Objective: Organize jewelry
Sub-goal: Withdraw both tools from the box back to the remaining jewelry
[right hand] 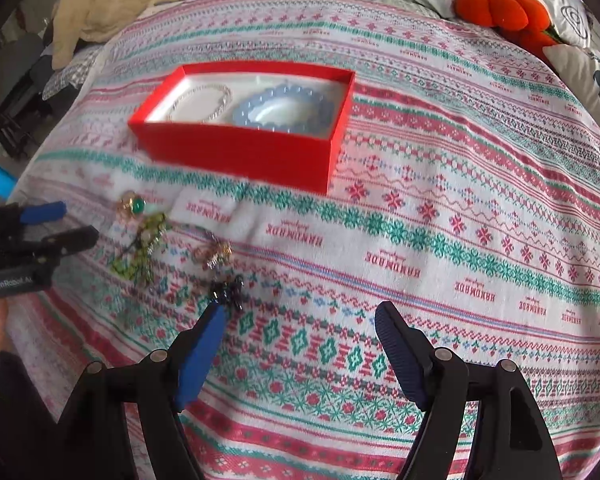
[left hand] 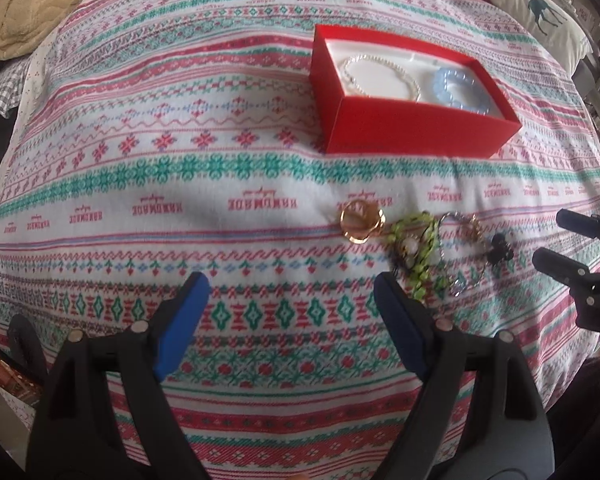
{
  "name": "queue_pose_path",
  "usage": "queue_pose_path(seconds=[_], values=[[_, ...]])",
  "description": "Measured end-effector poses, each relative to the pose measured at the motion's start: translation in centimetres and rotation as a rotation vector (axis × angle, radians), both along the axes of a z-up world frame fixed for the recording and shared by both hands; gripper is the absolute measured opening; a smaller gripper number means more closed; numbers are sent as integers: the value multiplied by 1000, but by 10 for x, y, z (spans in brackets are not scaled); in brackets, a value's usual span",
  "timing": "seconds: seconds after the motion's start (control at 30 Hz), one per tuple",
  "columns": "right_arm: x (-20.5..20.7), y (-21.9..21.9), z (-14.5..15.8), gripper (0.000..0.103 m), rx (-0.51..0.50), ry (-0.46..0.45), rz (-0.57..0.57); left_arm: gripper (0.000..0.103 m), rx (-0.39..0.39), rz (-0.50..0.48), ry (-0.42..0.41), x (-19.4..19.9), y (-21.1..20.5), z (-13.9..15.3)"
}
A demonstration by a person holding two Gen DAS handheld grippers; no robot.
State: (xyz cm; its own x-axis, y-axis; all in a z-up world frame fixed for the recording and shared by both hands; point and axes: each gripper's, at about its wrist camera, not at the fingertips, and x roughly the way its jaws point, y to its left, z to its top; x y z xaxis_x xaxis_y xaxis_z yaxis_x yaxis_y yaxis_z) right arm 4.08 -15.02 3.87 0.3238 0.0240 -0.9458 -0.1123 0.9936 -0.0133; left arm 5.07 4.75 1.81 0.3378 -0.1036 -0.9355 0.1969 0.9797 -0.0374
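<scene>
Loose jewelry [left hand: 424,248] lay just beyond the left gripper [left hand: 290,296] and right gripper [right hand: 300,328]. Both gaped wide, empty. A red box [left hand: 404,128] sat farther off, holding bracelets.

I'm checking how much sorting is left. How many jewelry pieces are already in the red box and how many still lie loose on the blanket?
In the red box: 2 (pearl bracelet, blue bead bracelet)
Loose on the blanket: 4 (gold ring, green bead piece, silver-gold piece, black bead piece)
Total: 6, though the tangled loose pieces may hide more.
</scene>
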Motion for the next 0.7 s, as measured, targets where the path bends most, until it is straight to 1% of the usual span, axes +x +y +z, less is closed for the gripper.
queue_pose_path(seconds=[0.17, 0.23, 0.3, 0.37, 0.4, 0.47, 0.5, 0.57, 0.63, 0.7], values=[[-6, 3, -8, 78, -25, 23, 13, 85, 13, -33, 6, -7, -3, -8], [-8, 5, -9, 78, -30, 25, 19, 85, 0, -45, -2, -9, -5, -8], [-9, 7, -10, 78, -34, 23, 26, 82, -32, -62, -9, -12, -8, -6], [-8, 8, -9, 78, -34, 21, 30, 72, -75, -88, -15, -15, -13, -2], [-8, 9, -9, 78, -35, 20, 31, 69, -98, -104, -14, -16, -16, 0], [-7, 10, -9, 78, -37, 19, 33, 56, -140, -130, -6, -17, -22, 1], [-7, 11, -9, 78, -38, 20, 34, 52, -157, -145, 3, -18, -26, 0], [-5, 12, -9, 78, -39, 20, 33, 38, -168, -160, 17, -16, -33, -3], [-4, 12, -9, 78, -38, 20, 34, 33, -163, -172, 36, -15, -40, -9], [-5, 11, -9, 78, -39, 19, 36, 30, -139, -177, 40, -13, -46, -14]])
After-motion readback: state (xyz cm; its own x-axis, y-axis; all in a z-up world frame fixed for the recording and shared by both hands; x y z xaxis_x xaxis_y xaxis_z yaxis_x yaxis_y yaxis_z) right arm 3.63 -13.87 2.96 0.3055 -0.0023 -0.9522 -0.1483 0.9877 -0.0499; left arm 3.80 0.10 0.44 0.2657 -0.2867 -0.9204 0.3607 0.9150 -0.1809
